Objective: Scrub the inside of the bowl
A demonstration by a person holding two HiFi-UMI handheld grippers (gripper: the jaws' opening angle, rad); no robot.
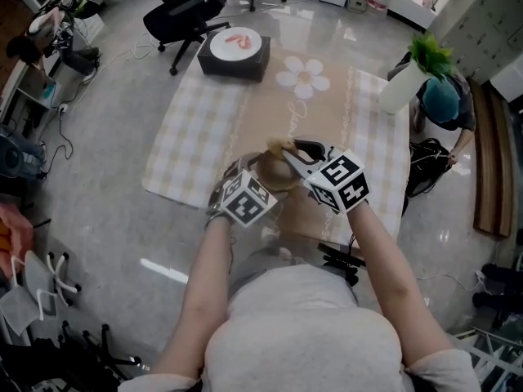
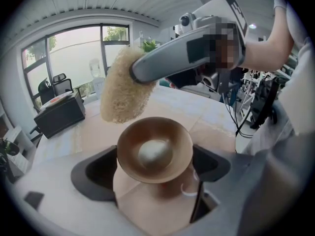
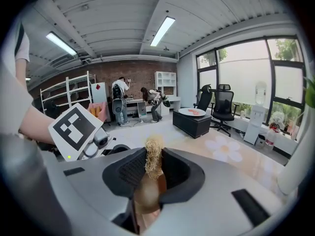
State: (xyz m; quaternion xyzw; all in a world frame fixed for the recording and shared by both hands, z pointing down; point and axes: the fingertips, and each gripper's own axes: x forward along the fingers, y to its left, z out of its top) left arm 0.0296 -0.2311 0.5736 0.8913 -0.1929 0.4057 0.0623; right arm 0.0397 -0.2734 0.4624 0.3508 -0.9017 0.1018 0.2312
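My left gripper (image 2: 153,167): jaws clamped on the brown bowl (image 2: 154,149).
Scrub pad (image 2: 122,87): held by my right gripper (image 2: 142,70), just above the bowl's rim.

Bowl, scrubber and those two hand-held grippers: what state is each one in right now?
Bowl: gripped by the left gripper, tipped so its inside faces that gripper's camera.
Scrubber: pinched in the right gripper, at the bowl's far rim; contact unclear.
Left gripper: shut on the bowl.
Right gripper: shut on the scrubber.
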